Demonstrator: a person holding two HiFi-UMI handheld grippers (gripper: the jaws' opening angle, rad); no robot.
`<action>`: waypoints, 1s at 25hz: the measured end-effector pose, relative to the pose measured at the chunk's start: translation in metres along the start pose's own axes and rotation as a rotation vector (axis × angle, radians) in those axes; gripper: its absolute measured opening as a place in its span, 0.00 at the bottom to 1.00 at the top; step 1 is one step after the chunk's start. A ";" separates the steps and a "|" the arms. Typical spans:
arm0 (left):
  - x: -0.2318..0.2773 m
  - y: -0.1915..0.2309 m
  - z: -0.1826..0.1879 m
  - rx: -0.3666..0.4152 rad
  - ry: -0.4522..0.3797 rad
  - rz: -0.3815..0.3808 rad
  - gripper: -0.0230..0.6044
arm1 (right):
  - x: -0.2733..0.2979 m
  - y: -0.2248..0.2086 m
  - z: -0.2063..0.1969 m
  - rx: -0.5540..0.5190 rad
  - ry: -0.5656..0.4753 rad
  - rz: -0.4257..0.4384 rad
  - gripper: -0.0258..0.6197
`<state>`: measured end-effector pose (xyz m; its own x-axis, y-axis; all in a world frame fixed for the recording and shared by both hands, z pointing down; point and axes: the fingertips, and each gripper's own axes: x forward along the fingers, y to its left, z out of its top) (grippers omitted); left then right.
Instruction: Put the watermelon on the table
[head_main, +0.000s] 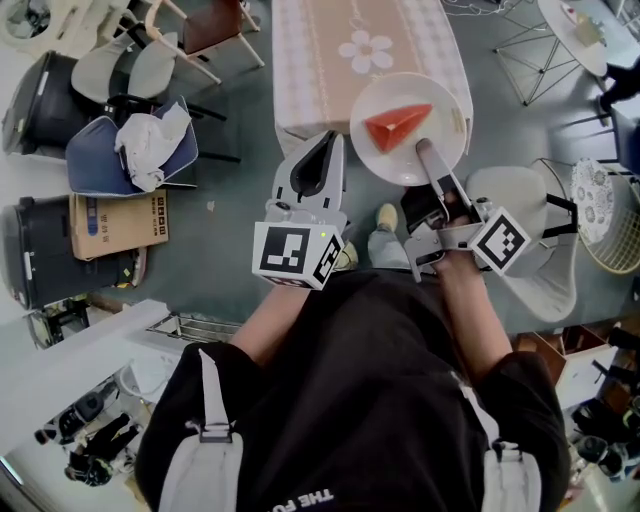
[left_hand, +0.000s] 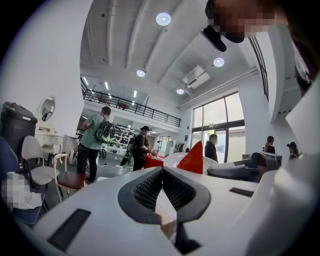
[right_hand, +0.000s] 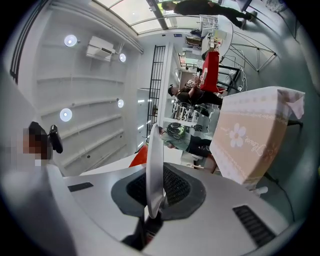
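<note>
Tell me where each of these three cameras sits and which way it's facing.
Head view: on the person's head, looking steeply down; shows their black-shirted torso, both forearms, left gripper, right gripper.
Left gripper view: on the left gripper, looking along its closed, empty jaws into the room; only its white shell shows.
Right gripper view: on the right gripper, looking along jaws clamped on the plate rim toward the table.
Shared: the watermelon slice shows in all three.
</note>
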<state>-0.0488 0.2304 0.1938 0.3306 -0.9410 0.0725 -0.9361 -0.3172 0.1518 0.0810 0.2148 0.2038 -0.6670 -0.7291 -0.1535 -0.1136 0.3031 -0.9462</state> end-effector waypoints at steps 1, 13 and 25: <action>0.004 0.000 0.000 0.001 0.001 0.002 0.05 | 0.003 -0.001 0.004 -0.001 0.003 0.002 0.08; 0.061 -0.004 0.000 0.010 0.015 -0.001 0.06 | 0.025 -0.020 0.052 0.006 0.020 -0.002 0.08; 0.107 -0.005 0.003 0.019 0.021 0.022 0.05 | 0.049 -0.039 0.087 0.018 0.051 0.011 0.08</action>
<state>-0.0092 0.1314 0.1981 0.3122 -0.9451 0.0964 -0.9453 -0.2989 0.1310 0.1172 0.1140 0.2082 -0.7047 -0.6935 -0.1498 -0.0931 0.2997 -0.9495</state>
